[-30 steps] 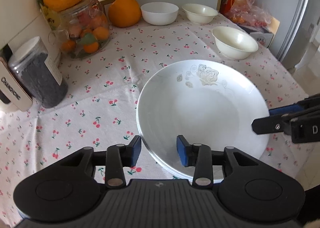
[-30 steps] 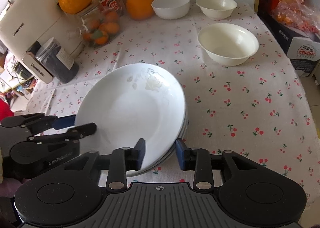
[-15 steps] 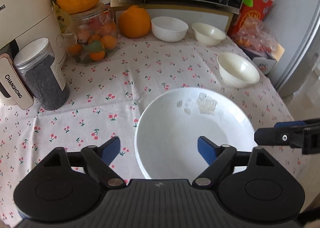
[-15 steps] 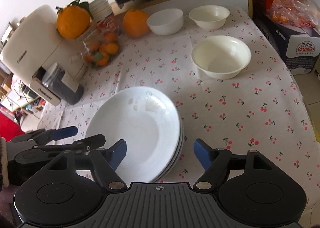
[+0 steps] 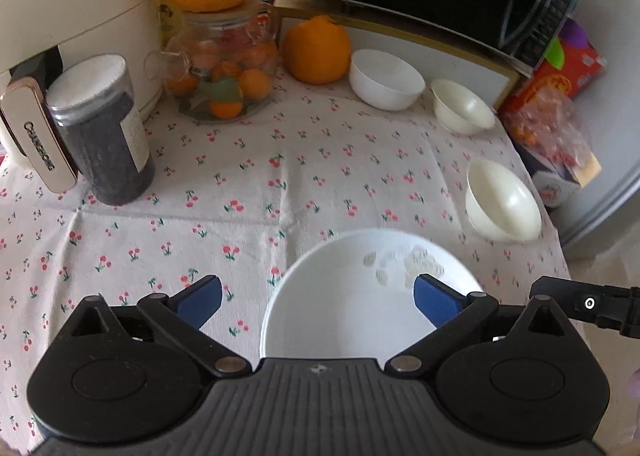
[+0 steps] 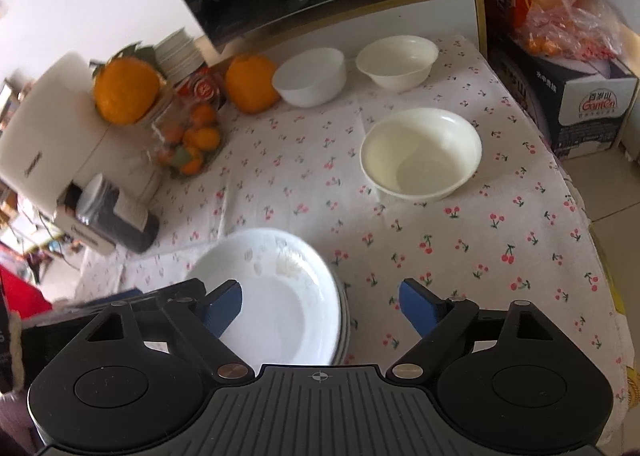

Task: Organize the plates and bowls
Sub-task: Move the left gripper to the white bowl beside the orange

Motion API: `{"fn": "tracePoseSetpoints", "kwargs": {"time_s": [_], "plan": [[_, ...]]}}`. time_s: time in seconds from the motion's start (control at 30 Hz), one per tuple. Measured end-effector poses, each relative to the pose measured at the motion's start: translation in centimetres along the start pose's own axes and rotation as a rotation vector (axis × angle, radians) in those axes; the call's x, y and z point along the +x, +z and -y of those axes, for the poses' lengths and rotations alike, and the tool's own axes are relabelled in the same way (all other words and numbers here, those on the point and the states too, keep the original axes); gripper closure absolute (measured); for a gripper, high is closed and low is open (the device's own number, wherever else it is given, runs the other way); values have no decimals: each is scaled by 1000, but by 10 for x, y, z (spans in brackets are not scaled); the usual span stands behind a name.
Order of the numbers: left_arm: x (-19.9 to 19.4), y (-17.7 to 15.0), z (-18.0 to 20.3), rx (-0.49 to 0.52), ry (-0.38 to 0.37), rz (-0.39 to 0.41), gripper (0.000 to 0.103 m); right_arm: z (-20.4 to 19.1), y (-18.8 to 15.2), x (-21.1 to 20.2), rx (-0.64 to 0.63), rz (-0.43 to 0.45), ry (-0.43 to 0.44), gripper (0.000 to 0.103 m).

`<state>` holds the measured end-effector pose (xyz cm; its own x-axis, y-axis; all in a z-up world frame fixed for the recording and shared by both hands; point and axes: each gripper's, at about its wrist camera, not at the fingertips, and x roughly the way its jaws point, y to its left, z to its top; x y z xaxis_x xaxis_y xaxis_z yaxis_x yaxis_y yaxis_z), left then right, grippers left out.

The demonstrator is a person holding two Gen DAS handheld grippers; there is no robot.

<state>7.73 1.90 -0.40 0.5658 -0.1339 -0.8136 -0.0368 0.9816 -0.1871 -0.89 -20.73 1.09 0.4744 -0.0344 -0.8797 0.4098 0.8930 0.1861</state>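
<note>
Both our left gripper (image 5: 318, 298) and right gripper (image 6: 320, 306) have just been opening and gape empty above the plate stack (image 6: 280, 296) near the table's front edge, so a careless sweep toward the cream bowl (image 6: 420, 153) could clip that stack.

left tool (image 5: 316, 296): released plates (image 5: 348, 304), lifted | right tool (image 6: 320, 306): likewise opened, lifted

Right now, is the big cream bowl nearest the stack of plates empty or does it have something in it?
Empty. The cream bowl stands upright on the tablecloth, and its bare inside shows down to the bottom.
</note>
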Motion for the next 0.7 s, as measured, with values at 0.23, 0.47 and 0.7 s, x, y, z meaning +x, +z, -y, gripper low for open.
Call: {"fn": "tracePoseSetpoints", "kwargs": {"time_s": [0.23,0.47,0.7], "plan": [[-3,27,6,9,49,50,1,-4,33,12,-7,19,-17,15],[9,58,10,-19,58,82,0,-4,70,24,0,59,-11,12],[33,103,11,-102,60,107,0,0,114,48,32,91,12,11]]}}
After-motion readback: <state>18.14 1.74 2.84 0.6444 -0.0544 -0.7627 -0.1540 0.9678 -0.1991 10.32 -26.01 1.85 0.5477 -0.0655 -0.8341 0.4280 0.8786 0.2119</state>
